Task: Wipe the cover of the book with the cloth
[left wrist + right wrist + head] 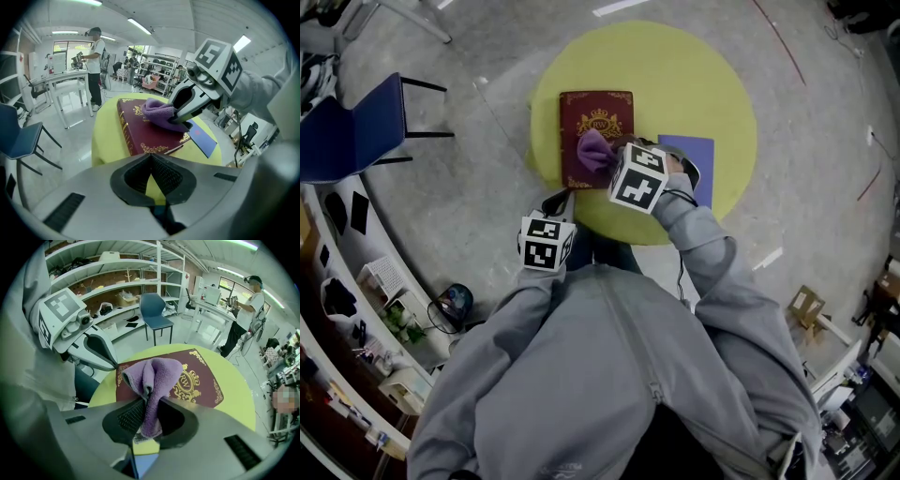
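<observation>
A maroon book (596, 120) with a gold crest lies flat on the round yellow table (712, 94). A purple cloth (594, 150) rests bunched on the cover's near half. My right gripper (615, 157) is shut on the cloth (152, 373), which hangs between the jaws over the book (197, 380). In the left gripper view the cloth (159, 111) presses on the cover (150, 133) under the right gripper (183, 112). My left gripper (559, 202) hovers at the table's near edge, off the book, its jaws (151, 158) shut on nothing.
A blue sheet (694, 156) lies on the table right of the book. A blue chair (356, 131) stands on the floor to the left. A person (96, 61) stands at a white desk farther off. Shelves and clutter line the room's edges.
</observation>
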The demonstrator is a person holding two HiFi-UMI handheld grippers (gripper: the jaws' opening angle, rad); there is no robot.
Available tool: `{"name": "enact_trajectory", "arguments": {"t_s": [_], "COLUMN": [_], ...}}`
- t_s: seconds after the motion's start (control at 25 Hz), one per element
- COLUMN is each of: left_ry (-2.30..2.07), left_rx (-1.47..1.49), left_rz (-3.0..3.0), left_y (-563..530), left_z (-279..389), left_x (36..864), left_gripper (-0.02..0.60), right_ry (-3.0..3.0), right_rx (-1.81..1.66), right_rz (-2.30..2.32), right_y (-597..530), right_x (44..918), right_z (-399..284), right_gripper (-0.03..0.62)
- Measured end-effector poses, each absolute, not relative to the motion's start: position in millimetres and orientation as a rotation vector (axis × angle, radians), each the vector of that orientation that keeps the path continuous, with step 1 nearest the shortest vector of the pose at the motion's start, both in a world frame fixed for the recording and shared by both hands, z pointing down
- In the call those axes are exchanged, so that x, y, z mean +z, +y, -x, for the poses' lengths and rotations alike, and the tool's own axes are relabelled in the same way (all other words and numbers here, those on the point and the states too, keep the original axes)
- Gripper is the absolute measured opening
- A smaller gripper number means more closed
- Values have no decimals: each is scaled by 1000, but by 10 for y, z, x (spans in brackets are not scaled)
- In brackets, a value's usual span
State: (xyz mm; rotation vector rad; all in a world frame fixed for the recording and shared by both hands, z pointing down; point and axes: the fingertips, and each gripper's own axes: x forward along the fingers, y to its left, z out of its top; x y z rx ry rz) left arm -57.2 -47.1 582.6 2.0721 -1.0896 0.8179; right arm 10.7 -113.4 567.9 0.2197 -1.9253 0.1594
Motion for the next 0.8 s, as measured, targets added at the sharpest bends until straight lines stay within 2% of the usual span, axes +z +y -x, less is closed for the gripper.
{"name": "enact_trajectory", "arguments": {"t_s": [0.8], "left_ry": [-1085], "left_rx": [829], "left_rz": [-2065], "left_y": [-439], "left_z": [586], "left_x": [5851], "left_gripper": [18], "right_ry": [-1849], "right_rx": [267], "right_rz": [-342], "right_y": [-1074], "right_x": [5747], "right_z": [-764], "right_gripper": [91]}}
